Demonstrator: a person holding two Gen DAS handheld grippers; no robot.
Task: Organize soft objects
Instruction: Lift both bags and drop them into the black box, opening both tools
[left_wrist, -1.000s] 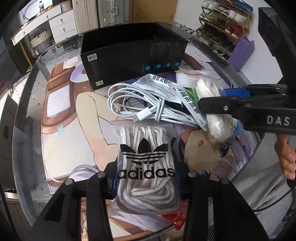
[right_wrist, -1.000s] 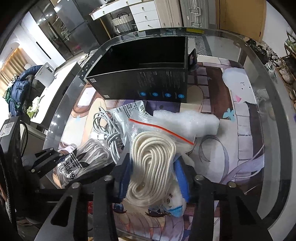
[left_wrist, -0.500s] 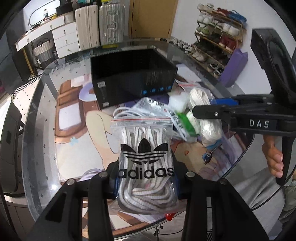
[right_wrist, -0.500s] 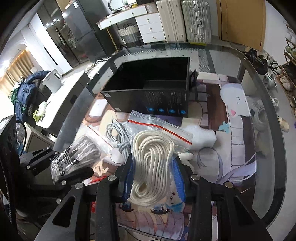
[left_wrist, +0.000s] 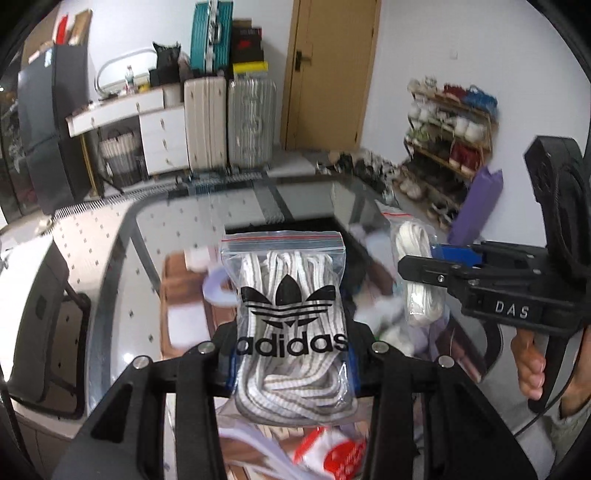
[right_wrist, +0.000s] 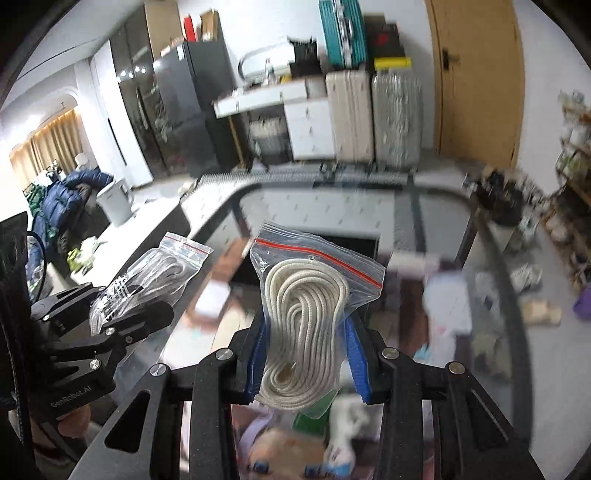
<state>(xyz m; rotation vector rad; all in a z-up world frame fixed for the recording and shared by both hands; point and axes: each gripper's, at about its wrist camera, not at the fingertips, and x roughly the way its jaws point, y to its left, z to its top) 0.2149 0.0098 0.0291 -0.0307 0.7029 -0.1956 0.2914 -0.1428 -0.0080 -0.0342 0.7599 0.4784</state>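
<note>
My left gripper (left_wrist: 291, 354) is shut on a clear zip bag of striped white laces with a black Adidas logo (left_wrist: 291, 317), held up above the glass table (left_wrist: 110, 266). My right gripper (right_wrist: 304, 360) is shut on a zip bag of coiled cream rope (right_wrist: 304, 325), also lifted clear of the table. Each gripper shows in the other's view: the right one with its rope bag (left_wrist: 417, 280) at the right, the left one with its lace bag (right_wrist: 147, 273) at the left. The black open box (right_wrist: 332, 247) lies behind the bags, mostly hidden.
Blurred packets and a white cable remain on the table's printed mat (left_wrist: 184, 295) below the bags. A red and white packet (left_wrist: 332, 454) lies near the front edge. Suitcases (left_wrist: 229, 122), a white drawer unit (left_wrist: 155, 140) and a shoe rack (left_wrist: 450, 147) stand beyond the table.
Both grippers have risen from the table with their bags and tilted up, so the room now fills the upper frames. The box and the leftover items have dropped lower and blurred.
</note>
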